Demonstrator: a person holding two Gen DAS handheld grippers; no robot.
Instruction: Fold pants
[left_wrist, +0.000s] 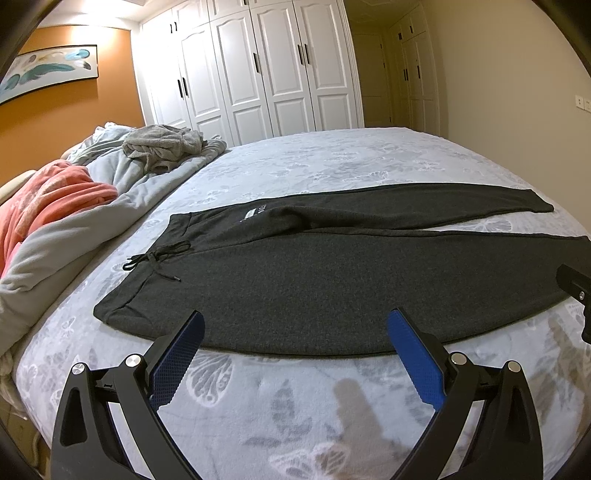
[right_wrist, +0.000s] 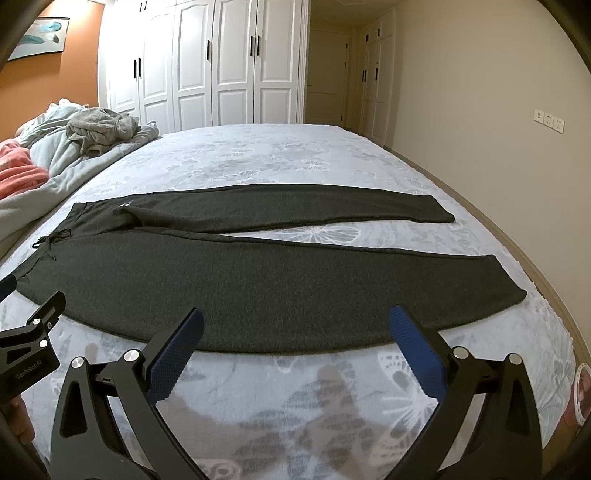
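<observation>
Both spread grippers, left gripper (left_wrist: 295, 325) and right gripper (right_wrist: 296, 321), overhang the pants' (right_wrist: 258, 291) near edge.

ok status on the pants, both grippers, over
Left gripper open, empty. Right gripper open, empty. Pants flat on bed, unfolded, legs apart, waistband left. Nothing on them; blanket pile off to the left.

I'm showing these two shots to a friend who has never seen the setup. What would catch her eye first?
Probably the dark grey pants, spread flat across the pale butterfly-print bed, waistband to the left and legs parted in a narrow V. Next, the blue-padded fingers of the open left gripper and right gripper framing the near edge. Then the salmon blanket heaped at the far left.
</observation>
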